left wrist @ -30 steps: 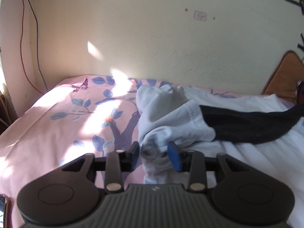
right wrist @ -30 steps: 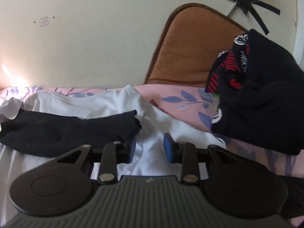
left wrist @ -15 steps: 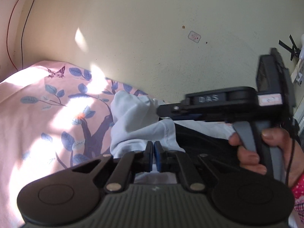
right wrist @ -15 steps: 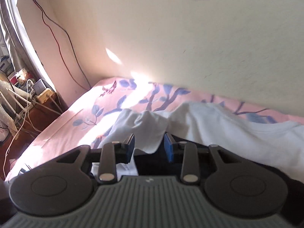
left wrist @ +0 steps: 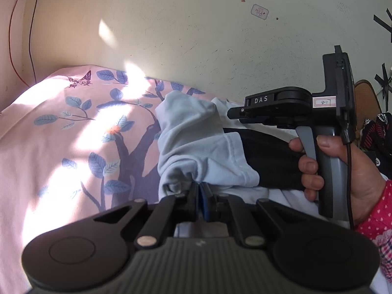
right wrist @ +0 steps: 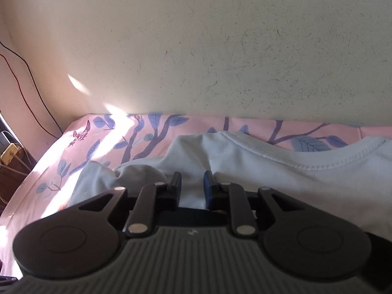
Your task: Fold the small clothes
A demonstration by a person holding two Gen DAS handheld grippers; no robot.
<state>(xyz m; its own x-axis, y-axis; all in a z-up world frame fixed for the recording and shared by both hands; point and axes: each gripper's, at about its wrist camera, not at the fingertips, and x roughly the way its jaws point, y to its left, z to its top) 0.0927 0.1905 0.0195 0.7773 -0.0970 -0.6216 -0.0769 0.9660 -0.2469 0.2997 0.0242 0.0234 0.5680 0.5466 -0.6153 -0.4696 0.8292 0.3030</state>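
Note:
A white shirt (left wrist: 196, 147) lies crumpled on the pink flowered bedsheet (left wrist: 73, 134), with a black sock (left wrist: 267, 152) lying across it. My left gripper (left wrist: 199, 191) is shut on a bunched fold at the shirt's near edge. A hand (left wrist: 343, 171) holds my right gripper (left wrist: 232, 116) just beyond the sock, over the far part of the shirt. In the right wrist view the right gripper (right wrist: 192, 183) hovers low over the white shirt (right wrist: 269, 166) near its collar. Its jaws are closing, with cloth showing in the gap and the pads not pressing on it.
A cream wall (left wrist: 196, 36) runs right behind the bed. Cables (left wrist: 29, 24) hang in the left corner. A brown cushion (left wrist: 367, 98) and dark patterned clothes (left wrist: 377, 132) sit at the far right. A pink sleeve (left wrist: 377, 215) is at the right edge.
The left gripper shut on the shirt's fold and stayed shut. The right gripper swung left, from the sock's end and the dark clothes to the shirt's far side, and its jaws narrowed.

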